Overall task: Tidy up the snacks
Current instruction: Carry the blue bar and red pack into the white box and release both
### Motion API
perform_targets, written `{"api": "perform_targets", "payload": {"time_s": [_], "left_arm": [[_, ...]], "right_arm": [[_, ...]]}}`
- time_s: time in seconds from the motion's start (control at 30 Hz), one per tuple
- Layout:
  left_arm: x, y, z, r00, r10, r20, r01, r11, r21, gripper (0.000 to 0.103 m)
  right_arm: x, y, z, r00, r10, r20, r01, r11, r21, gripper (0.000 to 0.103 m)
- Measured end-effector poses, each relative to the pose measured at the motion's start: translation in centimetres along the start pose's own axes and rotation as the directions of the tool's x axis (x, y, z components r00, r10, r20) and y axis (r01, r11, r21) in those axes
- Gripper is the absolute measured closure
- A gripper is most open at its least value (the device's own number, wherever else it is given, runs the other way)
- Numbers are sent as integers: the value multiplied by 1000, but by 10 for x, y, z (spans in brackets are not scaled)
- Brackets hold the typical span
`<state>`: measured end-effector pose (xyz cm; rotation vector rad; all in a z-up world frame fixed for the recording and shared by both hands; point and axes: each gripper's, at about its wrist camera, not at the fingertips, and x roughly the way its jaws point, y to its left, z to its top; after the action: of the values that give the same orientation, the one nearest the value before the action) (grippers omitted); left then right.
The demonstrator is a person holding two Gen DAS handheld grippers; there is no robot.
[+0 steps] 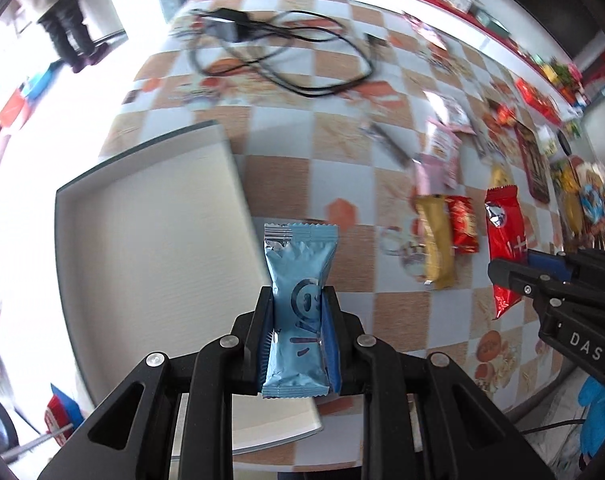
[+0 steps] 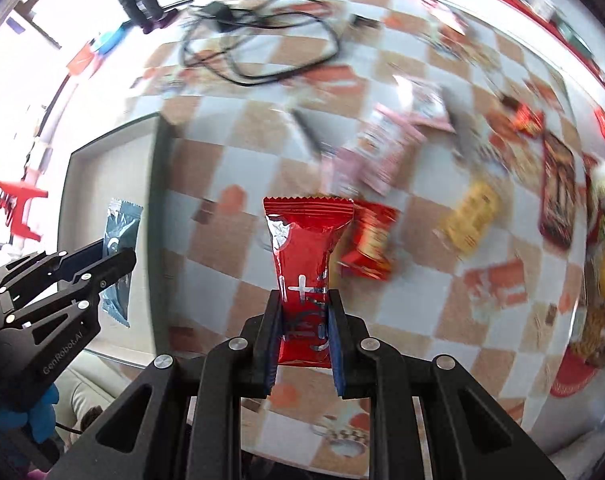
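Observation:
My left gripper [image 1: 298,300] is shut on a light blue snack packet [image 1: 298,280] and holds it upright above the right edge of a white tray [image 1: 142,220]. My right gripper [image 2: 305,300] is shut on a red snack packet [image 2: 304,248] and holds it above the checkered table, right of the tray [image 2: 106,168]. In the left wrist view the right gripper [image 1: 514,276] shows at the right with the red packet [image 1: 502,224]. In the right wrist view the left gripper [image 2: 114,260] shows at the left with the blue packet [image 2: 120,240] over the tray.
Several loose snack packets lie on the table to the right, among them a yellow one [image 1: 436,240], a small red one [image 1: 464,224] and pink ones [image 1: 442,152]. A black cable with adapter [image 1: 262,48] lies at the far side. The table's near edge [image 1: 542,396] is close.

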<state>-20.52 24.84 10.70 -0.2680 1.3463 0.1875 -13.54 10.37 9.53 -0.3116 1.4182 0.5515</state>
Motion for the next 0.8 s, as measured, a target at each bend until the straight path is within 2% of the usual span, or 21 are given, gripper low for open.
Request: {"api": "perform_targets", "payload": {"time_s": [0.3, 0.47, 0.8], "left_arm": [[-2, 70, -4, 998, 63, 3, -62, 988, -144, 78], [7, 103, -10, 995, 100, -26, -103, 972, -209, 78], [18, 132, -13, 989, 130, -68, -144, 957, -254, 78]], "right_arm": [[17, 64, 35, 994, 101, -33, -103, 990, -92, 81], [31, 102, 50, 986, 155, -65, -162, 977, -138, 81], [65, 154, 68, 969, 204, -139, -226, 959, -168, 81]]}}
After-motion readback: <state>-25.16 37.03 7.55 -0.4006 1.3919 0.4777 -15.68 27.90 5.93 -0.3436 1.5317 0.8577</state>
